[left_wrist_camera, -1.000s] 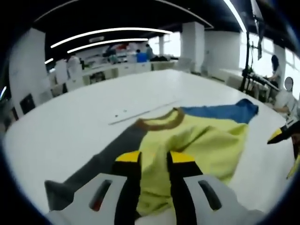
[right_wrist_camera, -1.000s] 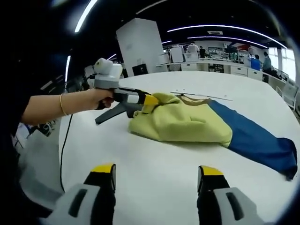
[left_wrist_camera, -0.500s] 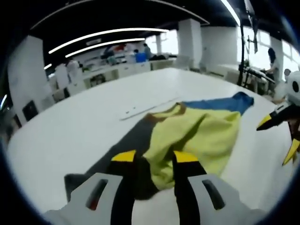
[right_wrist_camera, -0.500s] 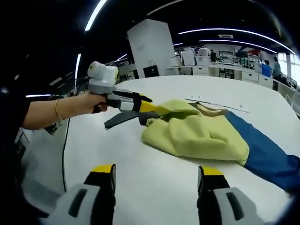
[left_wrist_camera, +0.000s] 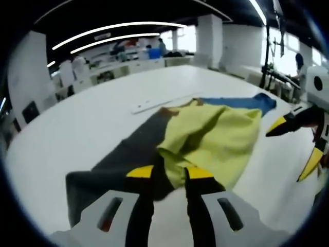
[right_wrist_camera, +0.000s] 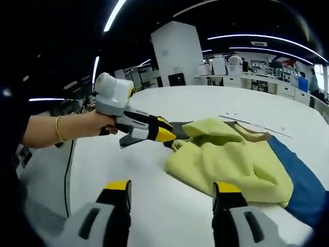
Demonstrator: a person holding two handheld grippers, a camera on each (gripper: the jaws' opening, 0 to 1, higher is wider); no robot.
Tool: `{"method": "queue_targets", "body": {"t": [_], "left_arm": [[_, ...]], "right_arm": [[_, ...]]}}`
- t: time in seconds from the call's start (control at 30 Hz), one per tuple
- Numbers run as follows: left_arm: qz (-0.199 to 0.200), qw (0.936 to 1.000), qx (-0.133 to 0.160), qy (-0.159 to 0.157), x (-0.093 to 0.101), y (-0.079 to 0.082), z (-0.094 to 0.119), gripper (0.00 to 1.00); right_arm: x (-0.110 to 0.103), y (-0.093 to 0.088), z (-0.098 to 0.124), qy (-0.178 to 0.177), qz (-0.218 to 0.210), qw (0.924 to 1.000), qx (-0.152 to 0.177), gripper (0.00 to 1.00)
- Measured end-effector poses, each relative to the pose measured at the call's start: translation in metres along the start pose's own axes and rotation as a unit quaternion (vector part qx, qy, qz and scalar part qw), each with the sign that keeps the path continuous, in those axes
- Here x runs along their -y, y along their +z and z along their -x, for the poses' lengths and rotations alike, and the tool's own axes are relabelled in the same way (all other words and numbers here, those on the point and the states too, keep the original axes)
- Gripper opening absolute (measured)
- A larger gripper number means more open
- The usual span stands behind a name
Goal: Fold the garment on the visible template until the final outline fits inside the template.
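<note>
We're over a big white table (left_wrist_camera: 77,118). The garment (left_wrist_camera: 216,139), a yellow sweater with one grey sleeve (left_wrist_camera: 118,159), one blue sleeve (left_wrist_camera: 241,103) and a brown collar (right_wrist_camera: 249,133), lies bunched near the table's middle: yellow body folded over itself, grey sleeve stretched flat toward the near edge, blue sleeve pointing to the far side. A thin white strip (left_wrist_camera: 159,103) lies on the table just beyond the collar.

Left gripper (left_wrist_camera: 169,172): jaws nearly closed, pinching the yellow fabric edge where it meets the grey sleeve; in the right gripper view it (right_wrist_camera: 162,135) is held by a hand (right_wrist_camera: 95,126) with a gold bracelet, tips in the cloth.

Right gripper (right_wrist_camera: 172,188): jaws spread wide, holding nothing, above bare table just beside the yellow fold; in the left gripper view it (left_wrist_camera: 293,144) sits at the garment's right side, apart from it.
</note>
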State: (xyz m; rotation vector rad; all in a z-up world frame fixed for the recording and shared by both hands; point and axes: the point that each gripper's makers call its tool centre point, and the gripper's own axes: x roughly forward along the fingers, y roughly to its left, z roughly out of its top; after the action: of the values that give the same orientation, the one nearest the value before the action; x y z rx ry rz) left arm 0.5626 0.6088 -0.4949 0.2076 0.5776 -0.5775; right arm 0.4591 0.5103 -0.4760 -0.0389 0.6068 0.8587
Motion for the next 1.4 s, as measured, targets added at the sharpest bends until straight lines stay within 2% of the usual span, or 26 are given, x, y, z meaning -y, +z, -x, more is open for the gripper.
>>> {"method": "queue_targets", "body": {"t": [0.07, 0.13, 0.23, 0.33, 0.53, 0.67, 0.73, 0.93, 1.17, 1.33, 1.4], "left_arm": [[0.008, 1.0, 0.001, -0.004, 0.003, -0.002, -0.003, 0.19], [0.04, 0.9991, 0.005, -0.015, 0.008, -0.003, -0.007, 0.18], [0.076, 0.9961, 0.033, -0.029, 0.014, 0.004, -0.01, 0.16], [0.087, 0.9956, 0.022, -0.025, 0.012, 0.001, -0.013, 0.13], [0.089, 0.9956, 0.017, -0.025, 0.012, -0.002, -0.018, 0.09], [0.08, 0.9965, 0.001, -0.024, 0.015, -0.009, -0.022, 0.06], [0.072, 0.9971, 0.001, -0.024, 0.017, -0.009, -0.023, 0.05], [0.037, 0.9991, -0.016, -0.012, 0.017, -0.011, -0.027, 0.04], [0.034, 0.9992, -0.02, -0.006, 0.016, -0.012, -0.028, 0.01], [0.043, 0.9989, -0.018, -0.006, 0.016, -0.011, -0.026, 0.0], [0.043, 0.999, -0.015, -0.005, 0.016, -0.009, -0.023, 0.0]], "right_arm": [[0.0, 0.0, -0.008, 0.001, 0.006, 1.0, -0.001, 0.59], [-0.001, 0.0, -0.015, 0.003, 0.013, 0.9999, -0.003, 0.56], [-0.003, -0.001, -0.025, 0.007, 0.015, 0.9998, -0.006, 0.53], [-0.004, -0.002, -0.034, 0.008, 0.017, 0.9998, -0.008, 0.5], [-0.007, 0.0, -0.052, 0.012, 0.016, 0.9998, -0.004, 0.4], [-0.009, -0.002, -0.064, 0.005, 0.015, 0.9999, -0.006, 0.32], [-0.007, -0.008, -0.071, -0.009, 0.002, 0.9998, -0.018, 0.29], [-0.003, -0.01, -0.084, -0.038, 0.0, 0.9991, -0.019, 0.26], [0.006, -0.01, -0.09, -0.082, 0.016, 0.9962, -0.025, 0.16], [0.01, -0.011, -0.087, -0.093, 0.034, 0.9947, -0.029, 0.08], [0.012, -0.012, -0.086, -0.089, 0.011, 0.9956, -0.026, 0.03]]}}
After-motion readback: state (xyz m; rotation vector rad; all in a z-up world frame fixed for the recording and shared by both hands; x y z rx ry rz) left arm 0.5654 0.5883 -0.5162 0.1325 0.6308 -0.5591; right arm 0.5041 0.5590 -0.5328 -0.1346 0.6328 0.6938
